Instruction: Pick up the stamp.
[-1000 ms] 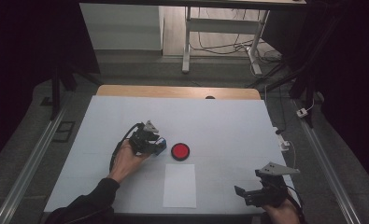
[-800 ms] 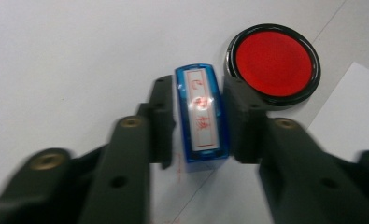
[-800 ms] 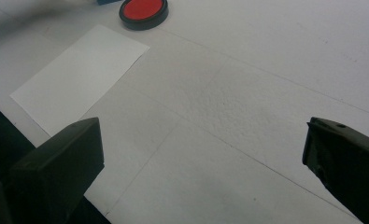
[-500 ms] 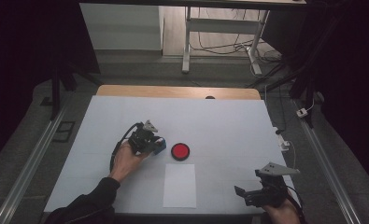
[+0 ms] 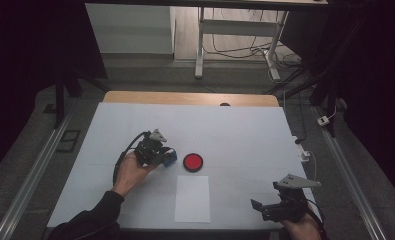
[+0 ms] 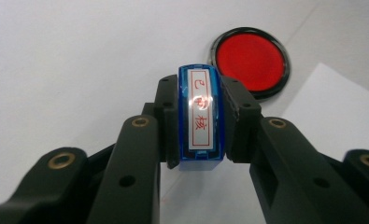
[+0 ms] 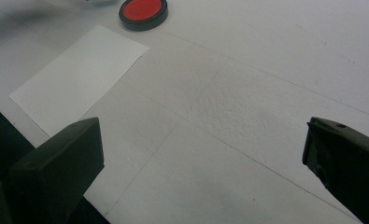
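the left gripper in the high view sits on the counter just left of the red ink pad, while the right gripper waits released near the front right, well apart from the white paper. in the left gripper view its jaws are clenched on the blue stamp, label up, long axis running away from the camera toward the pad; so pickup looks done, inking and stamping left. in the right gripper view the paper seems blank, though it's dim.
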`<state>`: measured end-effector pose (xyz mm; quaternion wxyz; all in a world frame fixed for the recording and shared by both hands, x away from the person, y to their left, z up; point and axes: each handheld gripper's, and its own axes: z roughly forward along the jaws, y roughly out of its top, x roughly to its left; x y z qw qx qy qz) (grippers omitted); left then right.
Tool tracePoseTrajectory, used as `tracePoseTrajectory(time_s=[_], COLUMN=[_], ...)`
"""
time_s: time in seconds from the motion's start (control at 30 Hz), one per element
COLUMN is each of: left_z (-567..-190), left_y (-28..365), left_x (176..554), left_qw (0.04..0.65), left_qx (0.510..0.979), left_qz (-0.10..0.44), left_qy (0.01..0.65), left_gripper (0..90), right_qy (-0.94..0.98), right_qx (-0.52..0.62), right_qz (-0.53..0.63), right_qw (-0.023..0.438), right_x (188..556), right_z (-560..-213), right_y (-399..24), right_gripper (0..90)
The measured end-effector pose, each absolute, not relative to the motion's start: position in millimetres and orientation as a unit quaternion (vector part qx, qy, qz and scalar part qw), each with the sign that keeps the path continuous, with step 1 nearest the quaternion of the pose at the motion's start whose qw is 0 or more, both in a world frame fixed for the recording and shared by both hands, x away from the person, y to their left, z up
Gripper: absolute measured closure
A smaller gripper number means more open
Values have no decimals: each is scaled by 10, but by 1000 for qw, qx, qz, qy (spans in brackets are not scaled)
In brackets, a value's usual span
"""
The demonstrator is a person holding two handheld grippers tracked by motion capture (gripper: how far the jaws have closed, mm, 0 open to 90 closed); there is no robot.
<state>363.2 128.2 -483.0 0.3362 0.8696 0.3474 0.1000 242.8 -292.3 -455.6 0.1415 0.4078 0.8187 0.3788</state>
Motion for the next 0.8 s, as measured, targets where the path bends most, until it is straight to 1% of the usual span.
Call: tracePoseTrajectory(time_s=[0.33,0.43,0.8], left_z=[-4677,-4629,-4508], left_y=[1278,1277,1303], left_x=[3467,3425,3262], left_qw=[354,362,384], left_qx=[871,870,867], left_qz=[104,93,81], left_qy=[325,322,308], left_gripper=[706,707,706], right_qy=[819,819,819], right_qx=[407,408,408], right_qz=[378,378,379], right_qw=[142,142,142], right_x=[2428,2428,2429], right_z=[-4558,-4558,-4558], right_y=[-2922,-2923,-2920], right_gripper=[0,0,0])
